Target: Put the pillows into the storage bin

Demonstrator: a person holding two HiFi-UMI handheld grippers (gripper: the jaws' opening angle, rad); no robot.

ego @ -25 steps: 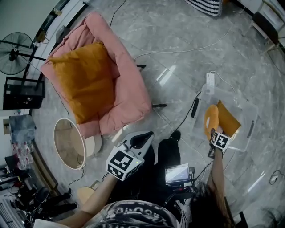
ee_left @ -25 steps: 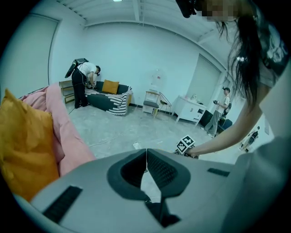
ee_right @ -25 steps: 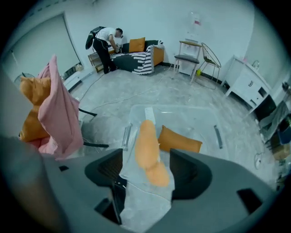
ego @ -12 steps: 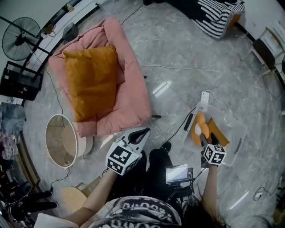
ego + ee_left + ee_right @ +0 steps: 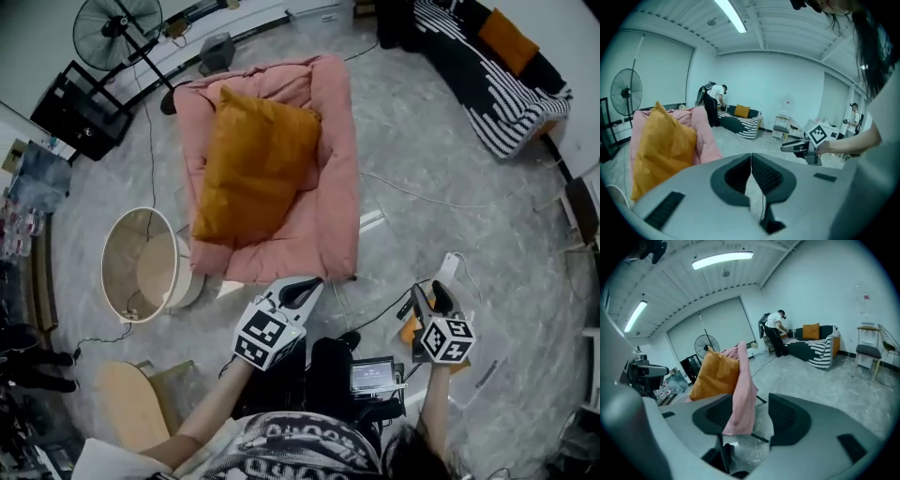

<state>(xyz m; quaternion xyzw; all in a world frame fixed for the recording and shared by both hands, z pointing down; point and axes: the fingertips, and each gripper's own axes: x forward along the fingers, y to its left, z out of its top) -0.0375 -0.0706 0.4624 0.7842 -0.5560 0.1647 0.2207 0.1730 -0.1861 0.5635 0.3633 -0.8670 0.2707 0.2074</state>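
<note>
On the pink chair (image 5: 336, 187), left of centre, orange pillow (image 5: 253, 159) lies flat, long axis along the seat. Left gripper (image 5: 309, 284) clenched, empty. Right gripper (image 5: 433, 298) jaws apart, just been closing, nothing between them, above clear bin (image 5: 485, 372).

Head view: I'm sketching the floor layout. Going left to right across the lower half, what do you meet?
Round tub → left claw → small screen → right claw. The wooden stool is left out, since it overlaps the tub.
</note>
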